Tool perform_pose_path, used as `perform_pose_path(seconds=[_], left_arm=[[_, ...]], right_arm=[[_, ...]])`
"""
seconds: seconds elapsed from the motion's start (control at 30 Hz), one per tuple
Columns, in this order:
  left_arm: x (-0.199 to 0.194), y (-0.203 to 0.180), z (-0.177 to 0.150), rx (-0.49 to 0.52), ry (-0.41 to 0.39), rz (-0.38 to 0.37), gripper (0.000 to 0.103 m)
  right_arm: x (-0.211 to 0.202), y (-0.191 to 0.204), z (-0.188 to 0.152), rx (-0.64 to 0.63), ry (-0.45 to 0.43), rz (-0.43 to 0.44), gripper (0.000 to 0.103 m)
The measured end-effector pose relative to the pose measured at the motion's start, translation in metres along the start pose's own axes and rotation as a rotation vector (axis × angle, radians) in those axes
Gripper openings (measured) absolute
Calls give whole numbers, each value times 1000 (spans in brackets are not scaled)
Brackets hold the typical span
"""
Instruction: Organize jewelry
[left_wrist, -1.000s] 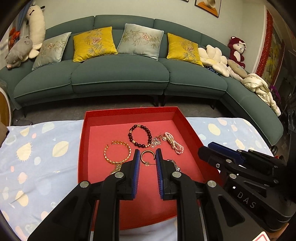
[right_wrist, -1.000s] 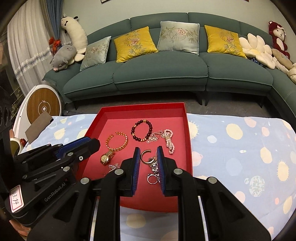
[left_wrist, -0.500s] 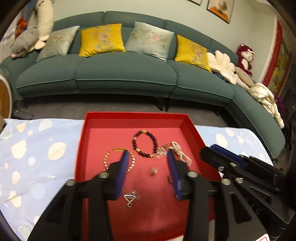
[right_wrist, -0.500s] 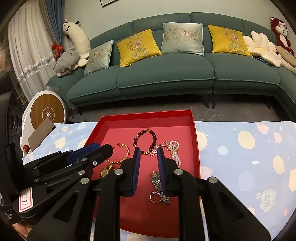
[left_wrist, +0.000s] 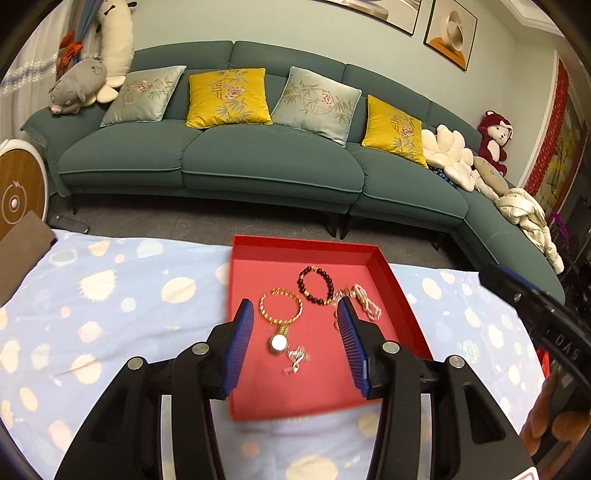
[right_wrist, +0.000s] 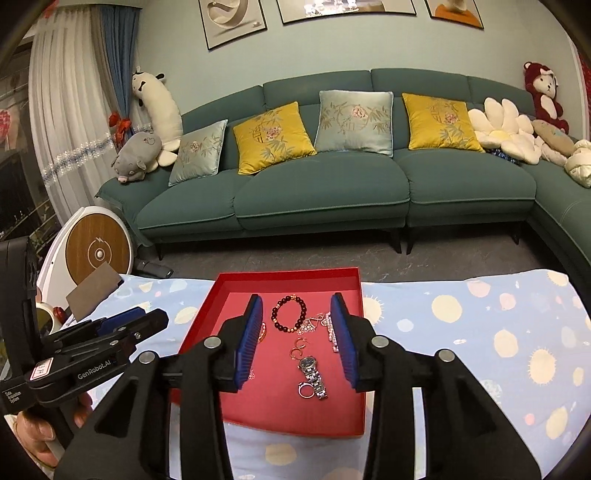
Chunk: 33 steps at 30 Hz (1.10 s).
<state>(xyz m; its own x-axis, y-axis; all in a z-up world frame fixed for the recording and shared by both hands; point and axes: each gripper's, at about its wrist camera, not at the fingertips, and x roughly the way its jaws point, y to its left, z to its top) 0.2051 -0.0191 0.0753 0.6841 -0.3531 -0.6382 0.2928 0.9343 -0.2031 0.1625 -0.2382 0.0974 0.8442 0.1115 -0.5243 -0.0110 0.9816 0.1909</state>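
One red tray (right_wrist: 207, 306), two wristwatches, gold (left_wrist: 277, 341) and silver (right_wrist: 312, 371), one dark bead bracelet (right_wrist: 290, 314), one gold bangle (left_wrist: 280, 306), one pearl strand (left_wrist: 365, 301), four sofa cushions

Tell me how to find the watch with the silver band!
Look in the shallow red tray on the spotty blue cloth. Nearest its front edge lies the silver link-band watch, beside a small ring. It alone has a dark round face.
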Motion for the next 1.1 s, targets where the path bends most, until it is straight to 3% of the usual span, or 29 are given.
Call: perform_pose_path(seconds=[0.07, 0.17, 0.27, 0.5, 0.67, 0.8, 1.1], left_arm=[[-14, -1, -7, 15, 2, 22, 45], [-30, -5, -20, 50, 2, 52, 45], [-42, -9, -36, 68, -11, 84, 51], [-43, -15, -70, 58, 28, 109, 52], [-31, -18, -83, 74, 56, 131, 52], [-28, -18, -86, 94, 44, 168, 52], [-26, -15, -88, 93, 55, 195, 56]], right_arm=[[-16, 5, -7, 0, 0, 4, 38], [-37, 12, -25, -23, -2, -24, 49], [-48, 16, -45, -4, 33, -16, 49], [-45, 26, -82, 19, 124, -26, 50], [-33, 31, -92, 2, 158, -39, 51], [-29, 33, -95, 4, 152, -54, 60], [-24, 45, -102, -44, 163, -62, 62]])
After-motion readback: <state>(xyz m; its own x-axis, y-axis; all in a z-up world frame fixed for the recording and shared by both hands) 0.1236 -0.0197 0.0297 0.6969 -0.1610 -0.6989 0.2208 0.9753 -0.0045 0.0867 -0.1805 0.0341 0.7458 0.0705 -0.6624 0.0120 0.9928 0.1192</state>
